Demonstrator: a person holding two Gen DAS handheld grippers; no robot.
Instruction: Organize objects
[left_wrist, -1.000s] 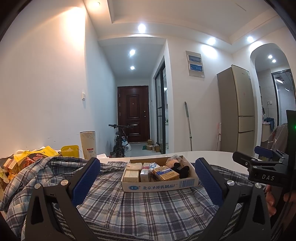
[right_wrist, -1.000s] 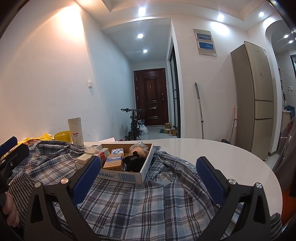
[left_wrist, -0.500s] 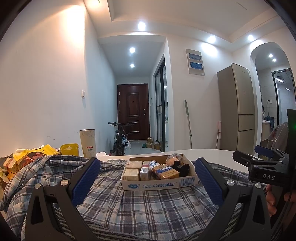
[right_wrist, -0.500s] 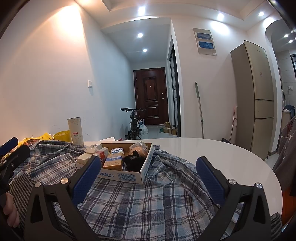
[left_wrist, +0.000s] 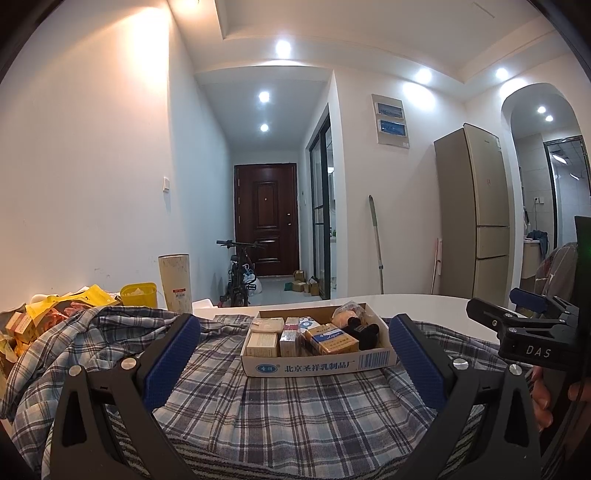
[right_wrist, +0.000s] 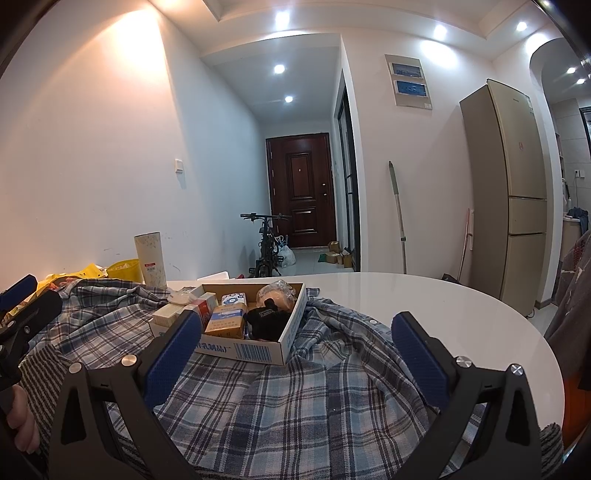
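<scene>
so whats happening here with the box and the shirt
A person holds a claw in each hand. The left claw and right claw are both open and empty, above a plaid shirt spread over a white table. A shallow cardboard box of small packets sits on the shirt, not gripped.

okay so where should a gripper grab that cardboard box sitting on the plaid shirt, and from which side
Probably the cardboard box by its bare right side wall, from above, one finger inside. The wall is thin and upright, and the black item leaves a gap. Both grippers are open.
</scene>
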